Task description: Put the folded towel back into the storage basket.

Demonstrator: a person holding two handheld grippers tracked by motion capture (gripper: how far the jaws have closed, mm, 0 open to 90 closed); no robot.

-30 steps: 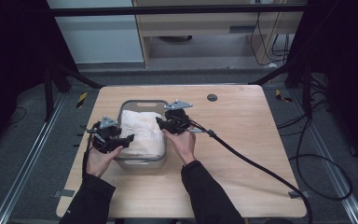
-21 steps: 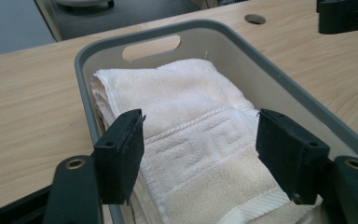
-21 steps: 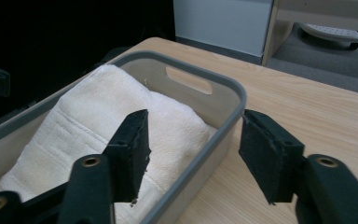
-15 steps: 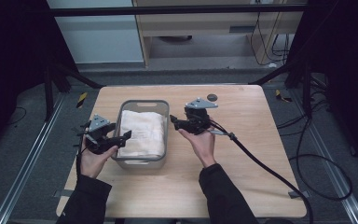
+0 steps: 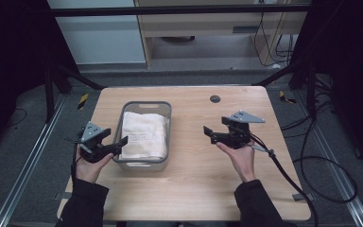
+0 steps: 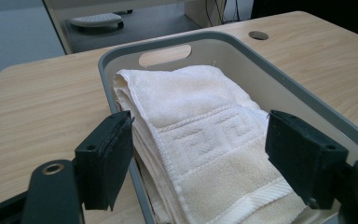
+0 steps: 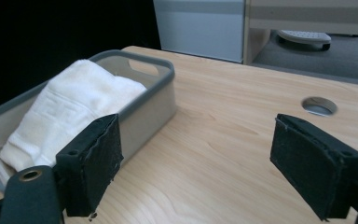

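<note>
Lying folded, towel [image 5: 144,135] fills basket [image 5: 146,105].

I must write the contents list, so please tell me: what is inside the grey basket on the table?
Inside the grey basket lies one folded white towel, filling most of it. Whatever may be under the towel, and the basket floor there, is covered and cannot be seen.

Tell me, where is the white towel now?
In the high view, the folded white towel lies inside the grey basket on the table's left half, beside the left gripper.
</note>
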